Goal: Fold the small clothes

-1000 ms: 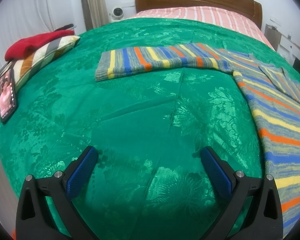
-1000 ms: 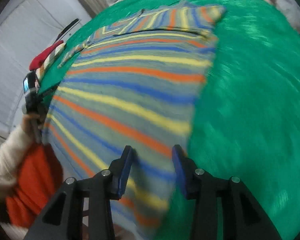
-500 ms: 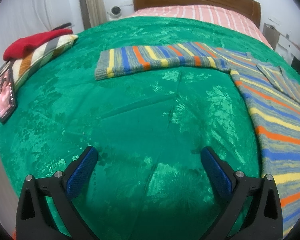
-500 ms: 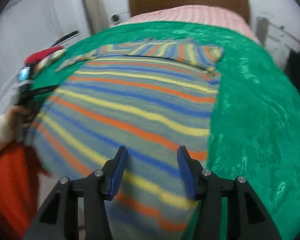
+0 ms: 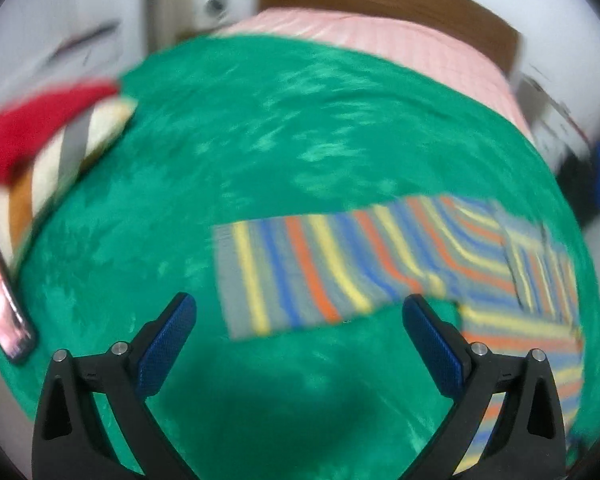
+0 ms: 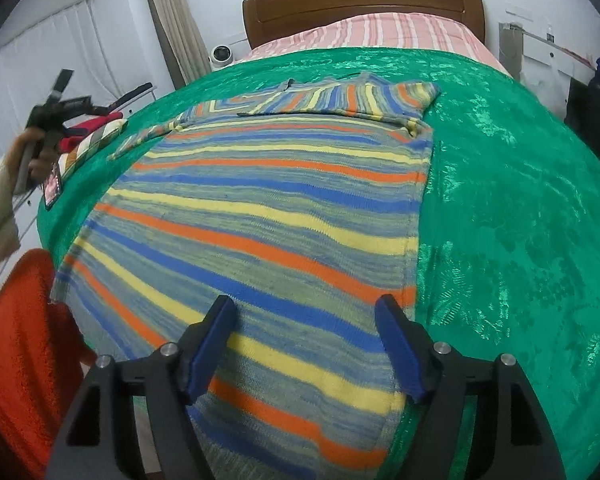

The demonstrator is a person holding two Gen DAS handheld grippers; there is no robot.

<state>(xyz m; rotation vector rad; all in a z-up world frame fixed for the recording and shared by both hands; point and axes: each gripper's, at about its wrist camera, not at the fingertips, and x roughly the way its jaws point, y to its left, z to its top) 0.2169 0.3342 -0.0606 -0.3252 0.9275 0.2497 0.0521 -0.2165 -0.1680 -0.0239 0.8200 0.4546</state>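
Note:
A striped knit sweater (image 6: 284,216) in blue, orange, yellow and grey lies flat on the green bedspread (image 6: 520,200). One sleeve is folded across its top. My right gripper (image 6: 304,304) hangs over the sweater's near hem. Its jaws are opening and pinch nothing; the knit lies beneath them. The left wrist view is blurred. My left gripper (image 5: 299,302) is open there and empty, just short of the other sleeve (image 5: 320,272), which stretches out to the left. In the right wrist view a hand in a cream sleeve holds the left gripper (image 6: 80,106) at the far left.
A red garment (image 5: 40,136) rests on a striped pillow (image 5: 80,152) at the bed's left edge, with a phone (image 5: 4,300) beside it. A wooden headboard (image 6: 364,4) and pink striped sheet (image 6: 380,30) lie beyond. Orange-red cloth (image 6: 20,340) fills the lower left corner.
My left gripper has swung forward and up toward the outstretched sleeve, which now lies just beyond its fingertips. My right gripper's jaws have spread wider over the hem.

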